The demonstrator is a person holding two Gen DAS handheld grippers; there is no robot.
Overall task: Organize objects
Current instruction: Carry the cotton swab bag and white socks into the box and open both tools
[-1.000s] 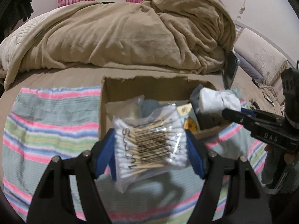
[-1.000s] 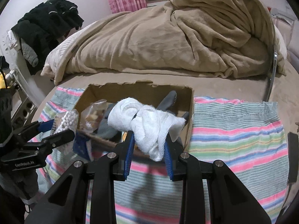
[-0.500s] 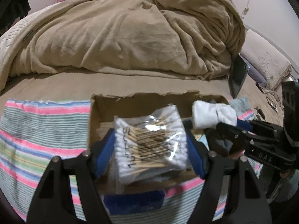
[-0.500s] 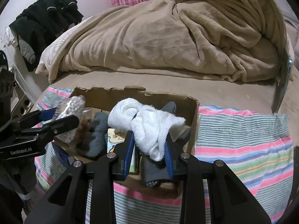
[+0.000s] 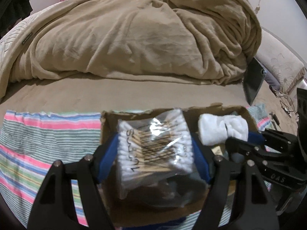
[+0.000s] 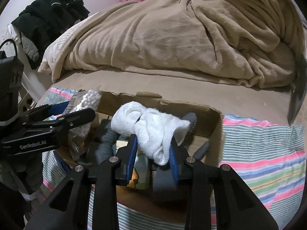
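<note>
My left gripper (image 5: 154, 159) is shut on a clear bag of cotton swabs (image 5: 155, 149) and holds it over the open cardboard box (image 5: 107, 126). My right gripper (image 6: 152, 153) is shut on a white rolled cloth (image 6: 151, 126) over the same box (image 6: 211, 122). The right gripper and its cloth (image 5: 222, 130) show at the right of the left wrist view. The left gripper with the swab bag (image 6: 86, 103) shows at the left of the right wrist view. Grey socks (image 6: 107, 140) and other small items lie inside the box.
The box stands on a striped towel (image 5: 44, 134) on a bed. A bunched tan blanket (image 5: 134, 38) lies behind it. A dark tablet (image 5: 253, 80) leans at the right. Black clothes (image 6: 49, 11) hang at the far left.
Both grippers have moved forward over the box with their loads. The box now lies right under the swab bag and the cloth.
</note>
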